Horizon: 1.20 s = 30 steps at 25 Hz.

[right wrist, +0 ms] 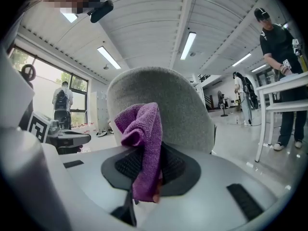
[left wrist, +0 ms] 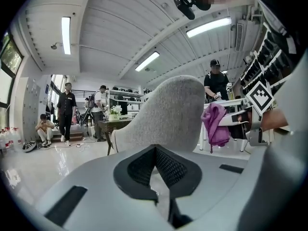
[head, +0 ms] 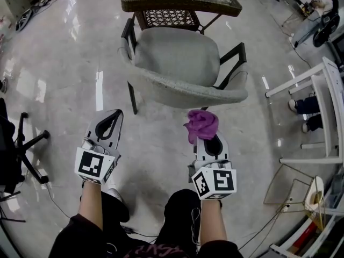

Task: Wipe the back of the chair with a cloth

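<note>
Just beyond the chair (head: 177, 63) stands a wicker table (head: 180, 5).

Large open indoor workroom of the lab or studio sort: glossy pale floor (head: 59, 85), ribbed white ceiling (left wrist: 110, 23) with long strip lights (left wrist: 66, 35), several people (left wrist: 65, 110) standing or sitting about, white tables (right wrist: 284, 85), and stocked shelves (left wrist: 126, 95) along the far wall.

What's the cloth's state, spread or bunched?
Bunched: the cloth stands in a crumpled wad, pinched between the jaws of the right hand-held gripper.
</note>
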Each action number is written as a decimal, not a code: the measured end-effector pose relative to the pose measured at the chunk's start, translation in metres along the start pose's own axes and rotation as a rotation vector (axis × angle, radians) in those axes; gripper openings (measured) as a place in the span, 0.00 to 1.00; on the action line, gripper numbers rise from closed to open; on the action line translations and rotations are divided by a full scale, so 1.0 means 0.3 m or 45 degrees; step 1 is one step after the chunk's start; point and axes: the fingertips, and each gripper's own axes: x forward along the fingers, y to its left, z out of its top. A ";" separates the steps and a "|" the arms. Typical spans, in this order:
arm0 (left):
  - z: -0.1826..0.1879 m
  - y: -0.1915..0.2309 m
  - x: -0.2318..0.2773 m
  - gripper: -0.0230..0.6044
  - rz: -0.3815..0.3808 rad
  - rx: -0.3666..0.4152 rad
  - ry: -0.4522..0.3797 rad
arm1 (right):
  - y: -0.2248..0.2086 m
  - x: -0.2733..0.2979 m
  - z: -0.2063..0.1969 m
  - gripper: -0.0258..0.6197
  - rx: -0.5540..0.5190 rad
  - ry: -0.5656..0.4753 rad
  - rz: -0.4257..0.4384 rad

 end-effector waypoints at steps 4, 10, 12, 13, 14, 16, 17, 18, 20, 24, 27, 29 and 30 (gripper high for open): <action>0.113 -0.008 -0.047 0.05 -0.009 -0.025 -0.016 | 0.036 -0.043 0.105 0.19 0.006 0.013 -0.007; 0.300 -0.005 -0.108 0.05 -0.002 -0.066 0.034 | 0.057 -0.120 0.287 0.19 0.021 0.020 -0.022; 0.366 0.001 -0.136 0.05 0.001 -0.071 0.036 | 0.067 -0.149 0.354 0.19 0.035 0.027 -0.035; 0.401 0.006 -0.151 0.05 0.004 -0.074 0.040 | 0.074 -0.163 0.389 0.19 0.037 0.027 -0.039; 0.435 0.010 -0.163 0.05 0.008 -0.074 0.042 | 0.080 -0.174 0.424 0.19 0.037 0.027 -0.041; 0.497 0.017 -0.186 0.05 0.010 -0.069 0.040 | 0.092 -0.196 0.491 0.19 0.037 0.031 -0.048; 0.530 0.019 -0.199 0.05 0.012 -0.072 0.039 | 0.100 -0.208 0.521 0.19 0.038 0.034 -0.050; 0.563 0.020 -0.214 0.05 0.015 -0.079 0.042 | 0.109 -0.223 0.549 0.19 0.040 0.037 -0.051; 0.626 0.022 -0.241 0.05 0.020 -0.090 0.051 | 0.125 -0.252 0.603 0.19 0.045 0.041 -0.053; 0.732 0.011 -0.297 0.05 0.011 -0.073 0.048 | 0.153 -0.314 0.714 0.19 0.054 0.043 -0.063; 0.821 0.003 -0.338 0.05 0.016 -0.117 0.037 | 0.173 -0.357 0.798 0.19 0.055 0.055 -0.063; 0.876 -0.001 -0.362 0.05 0.023 -0.129 0.041 | 0.182 -0.382 0.849 0.19 0.055 0.060 -0.060; 0.901 -0.003 -0.374 0.05 0.025 -0.123 0.044 | 0.186 -0.394 0.872 0.19 0.055 0.059 -0.061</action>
